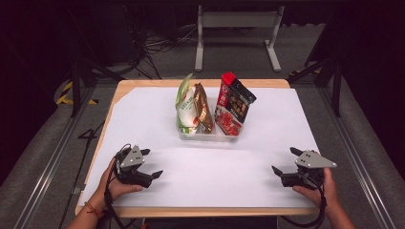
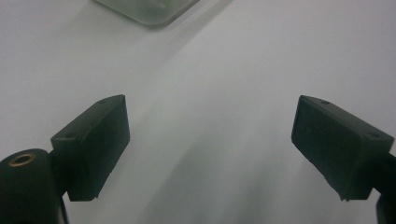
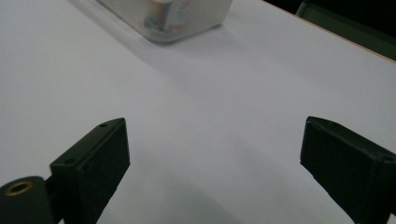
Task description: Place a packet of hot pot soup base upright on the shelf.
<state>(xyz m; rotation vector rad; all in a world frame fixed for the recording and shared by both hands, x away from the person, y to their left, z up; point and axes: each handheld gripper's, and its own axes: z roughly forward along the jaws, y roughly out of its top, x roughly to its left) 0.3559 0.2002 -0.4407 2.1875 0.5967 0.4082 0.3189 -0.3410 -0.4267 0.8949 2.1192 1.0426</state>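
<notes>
Snack packets point(image 1: 198, 109) stand in the clear tub point(image 1: 208, 135) from above; each hand-held gripper's own view shows jaws spread, empty.

White sheet-covered surface point(image 1: 157, 124), light wooden edge. Clear plastic bin point(image 1: 208, 135) holds white-and-green snack bag point(image 1: 187, 112), gold-brown foil bag point(image 1: 203, 107), black-and-red pouch point(image 1: 232, 107) with red top and food print. Left tongs point(image 1: 148, 163) black, grey plate on top; right tongs point(image 1: 284, 161) likewise.

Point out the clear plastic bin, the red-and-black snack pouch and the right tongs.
clear plastic bin point(image 1: 208, 137), high view, front wall
red-and-black snack pouch point(image 1: 234, 105), high view, front face
right tongs point(image 1: 282, 161), high view, between the tips
</notes>
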